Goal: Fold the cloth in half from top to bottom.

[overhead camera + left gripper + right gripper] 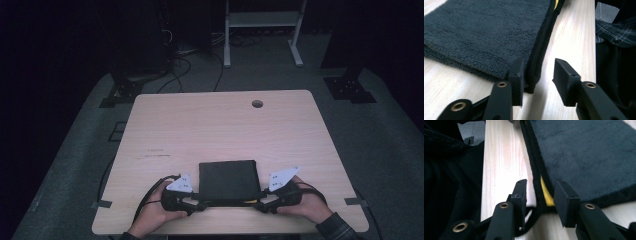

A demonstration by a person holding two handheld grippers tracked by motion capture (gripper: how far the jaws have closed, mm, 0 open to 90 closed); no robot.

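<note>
One folded dark fleece cloth [228, 178] with one yellow tag [546, 195], one light wooden table [220, 125] with one round cable hole [257, 104], two hand-held grippers, left gripper [197, 205] and right gripper [260, 204], two hands, one white frame [262, 30] behind

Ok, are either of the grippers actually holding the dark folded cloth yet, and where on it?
Nothing is held yet. Both grippers' jaws stand open astride the folded cloth's near edge: the left gripper at its left corner, the right gripper at the right corner by the yellow tag.

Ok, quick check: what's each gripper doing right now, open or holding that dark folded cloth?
Left gripper: open, jaws astride the folded cloth's near corner, not clamped.
Right gripper: open, jaws astride the other near corner by the yellow tag.
</note>
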